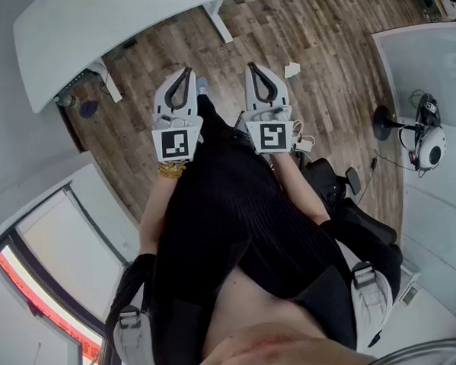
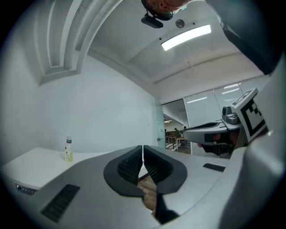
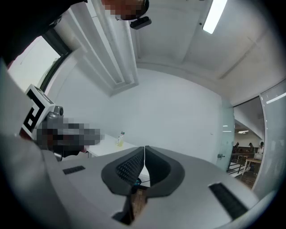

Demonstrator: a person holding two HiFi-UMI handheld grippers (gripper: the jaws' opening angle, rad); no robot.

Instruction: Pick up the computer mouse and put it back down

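Left gripper (image 1: 184,72) being held level just ahead of torso, jaws pressing together, nothing between them. Right gripper (image 1: 253,66) sitting just beside it on its right, jaws likewise meeting, gripping nothing. Wood floor (image 1: 320,43) showing beneath both. White desk (image 1: 83,33) standing beyond jaw tips, small bottle (image 2: 68,149) standing on it, ahead-left of both grippers. Likely computer mouse (image 1: 432,146), white, rounded, corded, too small to confirm, lying on second white table (image 1: 435,60), well off right of right gripper.
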